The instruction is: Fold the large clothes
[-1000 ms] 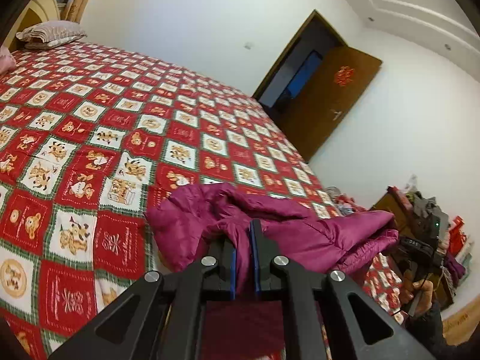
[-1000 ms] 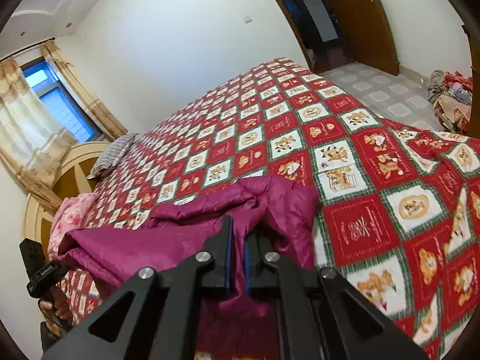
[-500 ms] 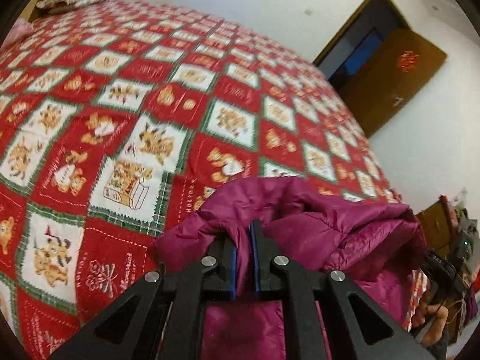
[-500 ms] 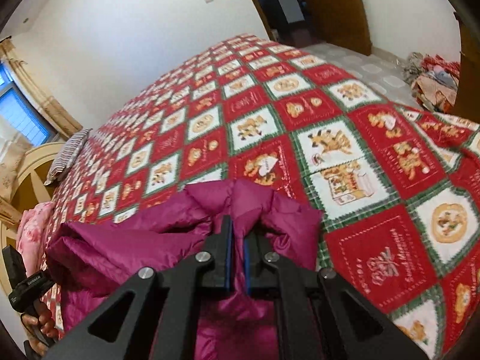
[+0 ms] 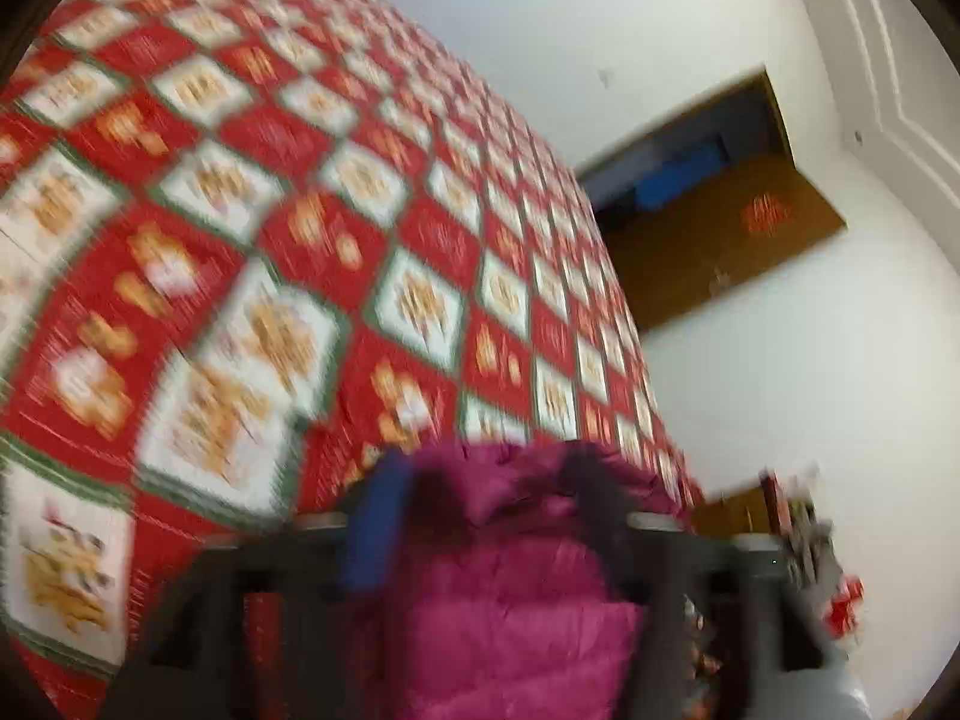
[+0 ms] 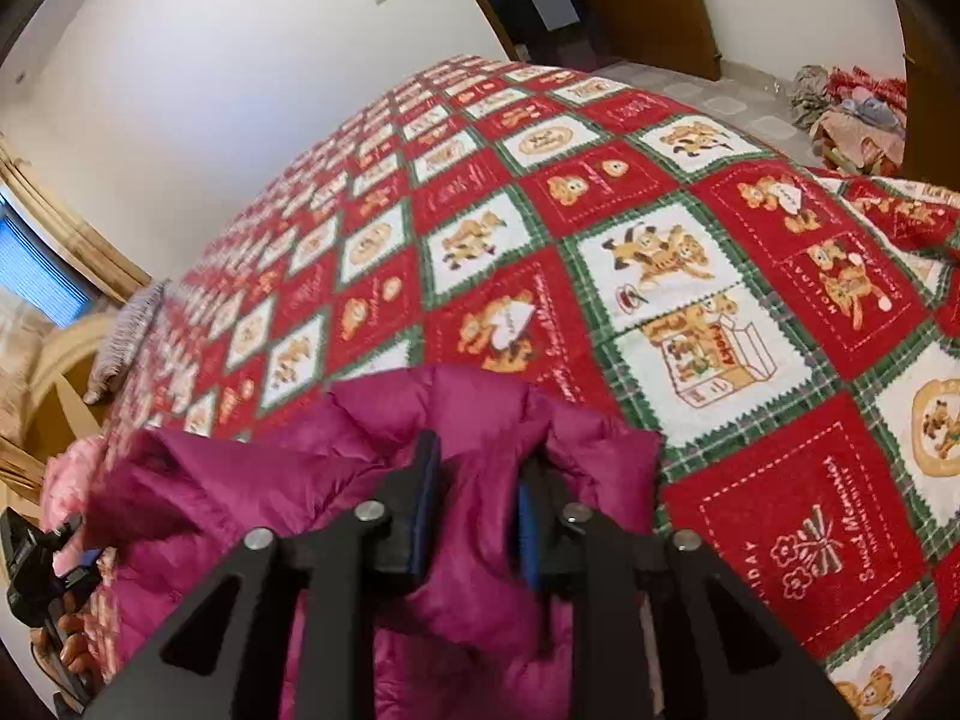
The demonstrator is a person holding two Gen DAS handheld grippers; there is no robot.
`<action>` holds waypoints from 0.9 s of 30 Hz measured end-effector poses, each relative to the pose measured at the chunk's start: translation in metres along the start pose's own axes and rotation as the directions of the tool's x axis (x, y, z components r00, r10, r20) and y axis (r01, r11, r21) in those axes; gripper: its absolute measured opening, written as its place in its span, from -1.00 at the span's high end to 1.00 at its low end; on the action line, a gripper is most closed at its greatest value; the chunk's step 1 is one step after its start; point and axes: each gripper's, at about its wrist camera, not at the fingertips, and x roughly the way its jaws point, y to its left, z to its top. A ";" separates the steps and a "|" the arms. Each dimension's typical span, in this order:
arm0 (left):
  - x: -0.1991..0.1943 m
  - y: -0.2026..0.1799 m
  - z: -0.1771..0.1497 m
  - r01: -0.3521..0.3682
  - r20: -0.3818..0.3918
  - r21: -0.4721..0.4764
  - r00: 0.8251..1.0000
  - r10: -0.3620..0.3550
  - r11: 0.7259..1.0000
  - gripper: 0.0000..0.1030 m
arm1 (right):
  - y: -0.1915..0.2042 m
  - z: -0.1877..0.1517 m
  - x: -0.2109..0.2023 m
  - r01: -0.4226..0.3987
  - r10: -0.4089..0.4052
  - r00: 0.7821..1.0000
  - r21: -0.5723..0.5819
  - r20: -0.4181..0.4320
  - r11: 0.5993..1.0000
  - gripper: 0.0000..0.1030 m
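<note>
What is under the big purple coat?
The purple coat lies on a red, white and green bedspread with little bear pictures, which shows all around its far edge. Whatever sits directly beneath the coat is covered, so that part cannot be seen.

"Sweet Memories" and "Holiday" stitched on the bedspread (image 6: 798, 540)
</note>
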 end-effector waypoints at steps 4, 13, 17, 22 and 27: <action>-0.036 -0.006 0.013 -0.077 0.135 -0.010 0.988 0.078 0.997 -0.77 | -0.001 0.005 -0.019 -0.051 0.049 0.997 0.033 0.053 0.998 -0.15; -0.019 -0.069 -0.052 -0.303 0.170 0.358 0.951 0.258 0.883 -0.78 | 0.077 -0.004 -0.100 0.178 -0.074 0.956 -0.362 0.284 0.915 0.19; 0.018 -0.097 -0.068 -0.412 0.217 0.439 0.911 0.350 0.799 -0.78 | 0.140 -0.022 -0.053 0.176 -0.096 0.981 -0.574 0.166 0.800 0.44; 0.062 -0.102 -0.064 -0.546 0.309 0.456 0.837 0.451 0.703 -0.78 | 0.138 -0.020 0.019 0.188 -0.169 0.982 -0.588 0.089 0.786 0.59; 0.098 -0.070 -0.055 -0.679 0.357 0.428 0.733 0.578 0.597 -0.78 | 0.124 -0.030 0.051 0.261 -0.234 0.964 -0.633 0.128 0.729 0.61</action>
